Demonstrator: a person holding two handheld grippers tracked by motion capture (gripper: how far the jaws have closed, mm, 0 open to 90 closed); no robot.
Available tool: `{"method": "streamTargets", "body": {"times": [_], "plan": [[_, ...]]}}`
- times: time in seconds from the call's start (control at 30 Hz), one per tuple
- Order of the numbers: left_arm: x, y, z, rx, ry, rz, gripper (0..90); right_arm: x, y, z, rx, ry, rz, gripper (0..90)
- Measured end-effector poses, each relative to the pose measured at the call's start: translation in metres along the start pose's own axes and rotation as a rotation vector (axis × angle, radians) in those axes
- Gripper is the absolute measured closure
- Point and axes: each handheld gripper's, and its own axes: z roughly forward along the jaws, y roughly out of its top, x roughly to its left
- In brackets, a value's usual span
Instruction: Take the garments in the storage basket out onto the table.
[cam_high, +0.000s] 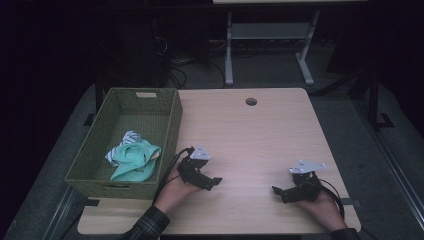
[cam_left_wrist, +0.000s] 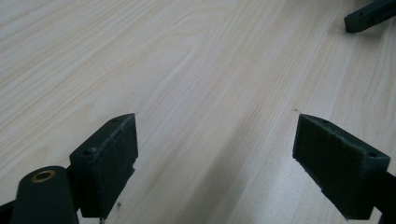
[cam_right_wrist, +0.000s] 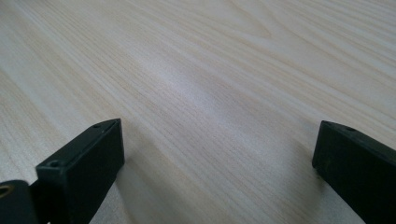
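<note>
A woven olive basket (cam_high: 170, 125) stands at the table's left side. Inside it lie crumpled cloths, a mint-green one (cam_high: 136, 159) over a striped one (cam_high: 126, 139). My left gripper (cam_high: 214, 183) rests low over the table just right of the basket's near corner, open, with bare wood between its jaws (cam_left_wrist: 215, 154). My right gripper (cam_high: 278, 193) sits near the table's front right, also open over bare wood (cam_right_wrist: 219, 158). In the left gripper view, a jaw tip of the right gripper (cam_left_wrist: 369, 16) shows at the top right.
The light wooden table (cam_high: 250, 135) has a round cable hole (cam_high: 251, 101) near its far edge. Beyond the table are a white desk frame (cam_high: 270, 45) and cables on a dark floor.
</note>
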Motion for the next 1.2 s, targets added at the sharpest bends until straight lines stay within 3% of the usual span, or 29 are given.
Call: {"method": "streamTargets", "body": {"times": [0.7, 1.2], "plan": [[0.001, 0.008, -0.008, -0.034, 0.001, -0.020, 13.8, 0.000, 0.000, 0.000, -0.001, 0.000, 0.001, 1.8], [0.003, 0.017, -0.017, -0.048, 0.012, -0.006, 13.8, 0.000, 0.000, 0.000, -0.001, 0.000, 0.001, 1.9]]}}
